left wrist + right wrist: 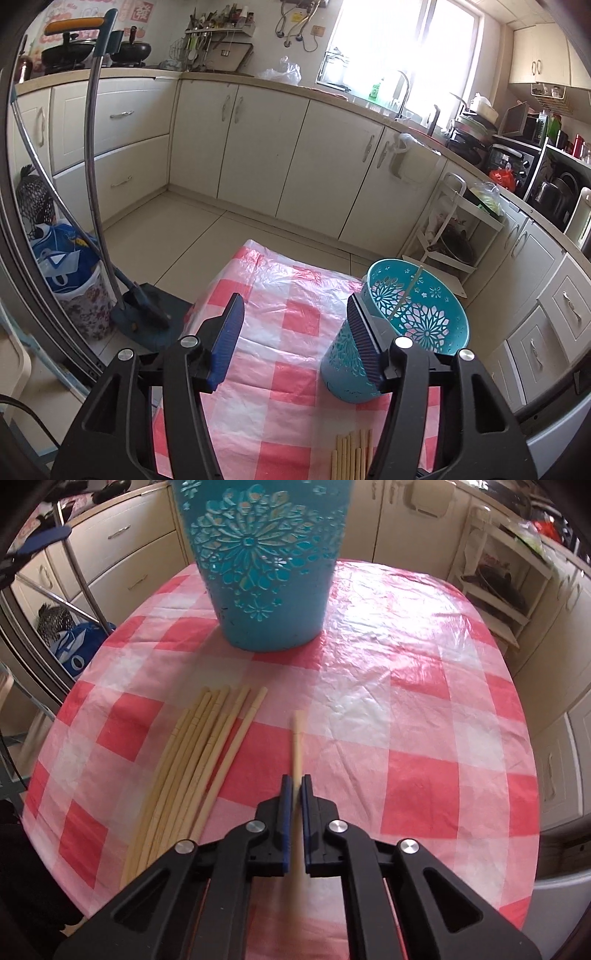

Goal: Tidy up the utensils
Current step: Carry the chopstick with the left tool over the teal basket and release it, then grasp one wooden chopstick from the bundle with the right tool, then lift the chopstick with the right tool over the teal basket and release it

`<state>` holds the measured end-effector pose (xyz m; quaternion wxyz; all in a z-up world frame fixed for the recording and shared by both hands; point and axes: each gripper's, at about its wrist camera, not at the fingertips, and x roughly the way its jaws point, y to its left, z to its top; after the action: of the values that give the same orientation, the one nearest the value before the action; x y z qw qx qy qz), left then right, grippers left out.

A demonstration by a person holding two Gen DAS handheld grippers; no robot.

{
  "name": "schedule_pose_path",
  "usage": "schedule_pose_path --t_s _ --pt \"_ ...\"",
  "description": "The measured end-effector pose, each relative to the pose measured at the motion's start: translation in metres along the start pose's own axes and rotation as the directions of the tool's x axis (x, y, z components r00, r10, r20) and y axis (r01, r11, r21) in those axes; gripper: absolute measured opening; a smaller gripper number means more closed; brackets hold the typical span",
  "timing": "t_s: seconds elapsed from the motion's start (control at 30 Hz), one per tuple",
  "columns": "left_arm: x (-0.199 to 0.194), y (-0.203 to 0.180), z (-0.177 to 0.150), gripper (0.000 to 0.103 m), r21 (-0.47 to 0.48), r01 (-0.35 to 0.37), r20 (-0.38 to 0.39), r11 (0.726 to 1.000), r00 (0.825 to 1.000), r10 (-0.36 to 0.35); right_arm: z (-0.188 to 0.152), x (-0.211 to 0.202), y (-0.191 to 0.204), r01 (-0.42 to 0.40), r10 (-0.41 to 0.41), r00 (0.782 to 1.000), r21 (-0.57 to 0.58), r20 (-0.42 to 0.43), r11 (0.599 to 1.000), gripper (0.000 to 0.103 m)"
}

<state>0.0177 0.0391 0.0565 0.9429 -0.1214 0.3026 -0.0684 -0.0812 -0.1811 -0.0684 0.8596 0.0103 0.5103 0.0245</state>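
Teal plastic, pierced with flower patterns, makes up the holder (417, 317) in the left wrist view; it stands on the checked surface (288, 332) at about 3 o'clock from the left hand-held gripper (295, 332). That hand-held gripper is spread wide with nothing between its pads; its right pad sits in front of the holder's near wall, and whether it touches I cannot tell. One pale chopstick (406, 295) already leans inside the holder, so the sorting looks begun but barely. At 6 o'clock, low in the frame, the tips of the bundle (351, 454) of loose chopsticks show between the fingers.

From the right wrist view, most of the work looks left to do. The bundle (188, 775) lies on the surface (406, 720) at about 9 o'clock from the right hand-held gripper (296, 790), a fan of some eight pale wooden sticks, side by side and touching, tips pointing toward the holder (266, 565) at 12 o'clock. The right hand-held gripper is pressed together, pinching a single stick (297, 746) apart from the bundle. That stick runs straight ahead between the pads, its far end aimed at the holder's base and well short of it. Judging by this, it is the second to go in, with the fan still to follow.
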Motion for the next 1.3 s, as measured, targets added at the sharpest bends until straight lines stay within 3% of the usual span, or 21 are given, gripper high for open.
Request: schedule_pose_path --t_s 0.2,0.37,0.53,0.73,0.87,0.97,1.07,1.2,1.3 --pt "0.0 0.003 0.0 0.055 -0.006 0.013 -0.013 1.0 1.0 -0.013 -0.018 -0.018 -0.037 -0.125 0.121 0.992 0.174 0.033 0.977 0.005" --pt "0.002 0.0 -0.003 0.056 0.002 0.016 -0.024 1.0 1.0 -0.016 -0.02 -0.052 -0.063 -0.258 0.225 0.964 0.287 0.143 0.923 0.005" --pt "0.005 0.001 -0.004 0.057 -0.006 0.012 -0.039 1.0 0.999 -0.013 0.017 -0.105 -0.062 -0.368 0.279 0.905 0.261 0.321 0.893 0.005" --pt "0.008 0.001 -0.005 0.057 -0.015 0.006 -0.044 1.0 0.999 -0.007 0.089 -0.153 -0.042 -0.432 0.296 0.797 0.153 0.526 0.889 0.006" --pt "0.01 0.002 -0.005 0.057 -0.019 0.002 -0.043 1.0 0.999 -0.002 0.142 -0.157 -0.032 -0.399 0.217 0.726 0.144 0.652 0.905 0.006" --pt "0.011 0.005 -0.005 0.059 -0.03 -0.008 -0.039 1.0 0.999 0.006 0.175 -0.139 -0.03 -0.363 0.128 0.704 0.2 0.698 0.91 0.006" --pt "0.011 0.007 -0.005 0.06 -0.038 -0.015 -0.037 0.999 0.999 0.013 0.202 -0.114 -0.025 -0.285 0.025 0.711 0.255 0.702 0.924 0.006" --pt "0.012 0.011 -0.004 0.06 -0.049 -0.017 -0.041 0.999 0.999 0.015 0.217 -0.082 -0.023 -0.24 0.001 0.775 0.293 0.632 0.926 0.006" --pt "0.012 0.01 -0.004 0.06 -0.052 -0.016 -0.042 0.999 0.999 0.014 0.213 -0.07 -0.018 -0.216 0.017 0.805 0.267 0.593 0.939 0.006"
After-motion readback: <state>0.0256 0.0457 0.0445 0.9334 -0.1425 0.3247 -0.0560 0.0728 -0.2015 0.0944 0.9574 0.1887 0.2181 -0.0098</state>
